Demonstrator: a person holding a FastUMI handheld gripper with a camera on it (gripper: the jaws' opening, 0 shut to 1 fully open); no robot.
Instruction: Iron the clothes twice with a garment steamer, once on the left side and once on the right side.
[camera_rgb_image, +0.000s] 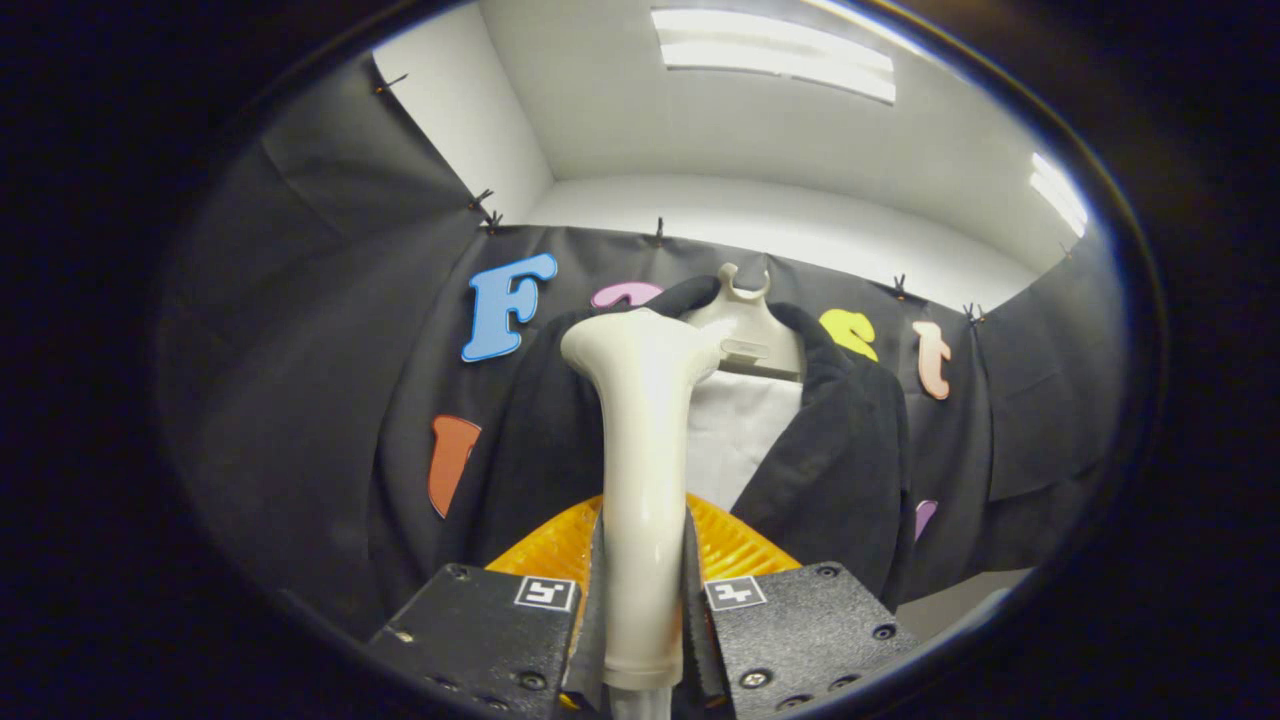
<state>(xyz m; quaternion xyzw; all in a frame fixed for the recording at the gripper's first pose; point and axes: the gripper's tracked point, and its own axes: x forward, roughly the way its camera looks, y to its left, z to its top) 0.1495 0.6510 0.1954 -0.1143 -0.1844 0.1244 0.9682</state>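
Your gripper (640, 610) clamped on steamer handle (640, 480), so centre lane blocked. Black jacket (840, 450) on white hanger (745, 320) dead ahead, steamer head near its collar. Orange basket (550, 545) crowds low front. Open room up top.

Your gripper (640, 620) has both fingers pressed against the handle of the garment steamer (640, 470), which stands upright between them. Its head reaches the collar of the black jacket (840, 450) hanging beyond on a pale hanger (745, 330). An orange ribbed object (740, 545) sits just ahead of the fingers, behind the handle.
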